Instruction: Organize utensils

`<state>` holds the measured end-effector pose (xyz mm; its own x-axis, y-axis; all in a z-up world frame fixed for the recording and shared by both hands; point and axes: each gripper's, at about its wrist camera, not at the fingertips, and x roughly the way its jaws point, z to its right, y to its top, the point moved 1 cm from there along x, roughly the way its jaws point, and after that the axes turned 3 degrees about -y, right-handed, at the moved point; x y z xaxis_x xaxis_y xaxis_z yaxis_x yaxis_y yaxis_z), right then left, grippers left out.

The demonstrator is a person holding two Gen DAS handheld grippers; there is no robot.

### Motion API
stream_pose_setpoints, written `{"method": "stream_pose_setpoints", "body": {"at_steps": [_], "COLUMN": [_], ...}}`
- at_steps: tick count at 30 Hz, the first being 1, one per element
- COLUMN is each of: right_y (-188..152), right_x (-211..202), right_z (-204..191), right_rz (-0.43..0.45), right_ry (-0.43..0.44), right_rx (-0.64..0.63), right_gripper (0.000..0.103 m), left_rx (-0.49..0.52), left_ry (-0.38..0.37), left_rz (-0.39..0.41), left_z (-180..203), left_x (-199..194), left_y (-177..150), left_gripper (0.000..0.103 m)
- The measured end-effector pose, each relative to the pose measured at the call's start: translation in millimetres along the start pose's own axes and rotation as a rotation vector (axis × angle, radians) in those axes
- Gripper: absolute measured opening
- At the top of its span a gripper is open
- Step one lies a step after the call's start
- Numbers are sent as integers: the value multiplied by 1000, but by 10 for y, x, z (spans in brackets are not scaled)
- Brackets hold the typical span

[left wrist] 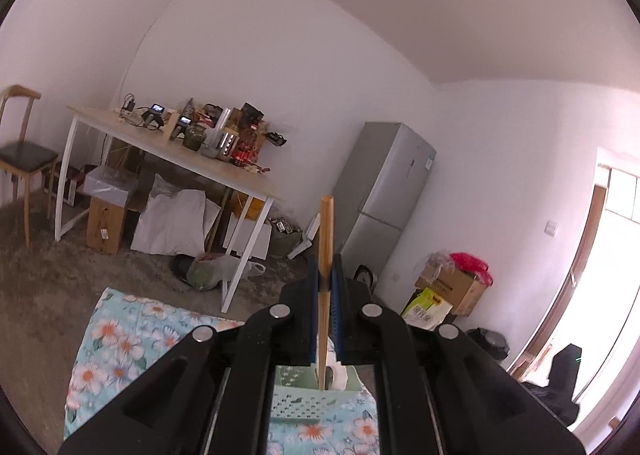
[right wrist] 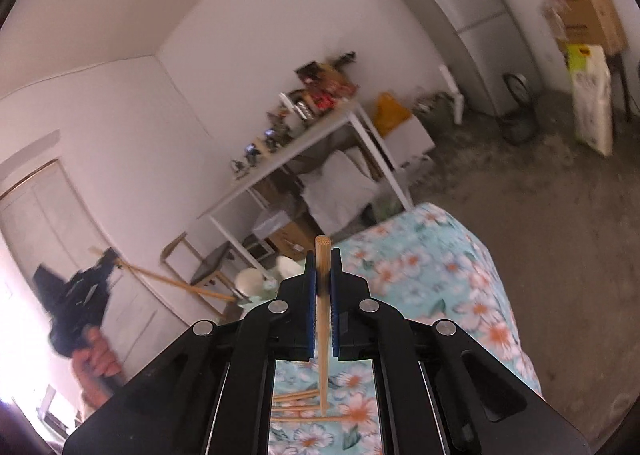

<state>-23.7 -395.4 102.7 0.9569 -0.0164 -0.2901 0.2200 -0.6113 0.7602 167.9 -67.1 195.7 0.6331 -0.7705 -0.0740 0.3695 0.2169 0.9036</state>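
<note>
Between each gripper's clenched fingers we held one chopstick — left gripper, right gripper — lifted clear, presumably for dropping into the green basket.

Loose chopsticks on the floral cloth, basket on it too, cluttered table behind

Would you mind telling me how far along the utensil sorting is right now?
Done: nothing clearly. The basket shows no sorted chopsticks. In hand: the left gripper and right gripper each clamp one chopstick. Left: several loose chopsticks lie on the floral cloth.
</note>
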Motion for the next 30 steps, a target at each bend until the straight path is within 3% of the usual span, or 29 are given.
{"method": "stream_pose_setpoints", "body": {"at_steps": [6,18,19,20,23,30], "right_y": [147,372,420,454,630,909], "right_x": [-89,-2,8,4,38,207], "right_z": [-101,-240,-263,-283,-386,-701], "right_rz": [36,45,51,56,81,115], "right_ry": [60,133,147,158,216,301], "right_rx": [-53,-132,-136,-139,-148,-188], "right_gripper": [4,4,4,4,4,4], "left_rx": [83,71,58,48,40,1], "left_ry": [56,136,138,145,149,158], "left_rz": [-45,-249,-261,-261,-226,-136], "left_z": [119,-67,-92,-111,-127,-182], "left_x": [550,1292,1308,1302,1224,676], "left_y": [-161,-759,-759,-746,-660,-542], "left_gripper": [5,7,16,31,50,58]}}
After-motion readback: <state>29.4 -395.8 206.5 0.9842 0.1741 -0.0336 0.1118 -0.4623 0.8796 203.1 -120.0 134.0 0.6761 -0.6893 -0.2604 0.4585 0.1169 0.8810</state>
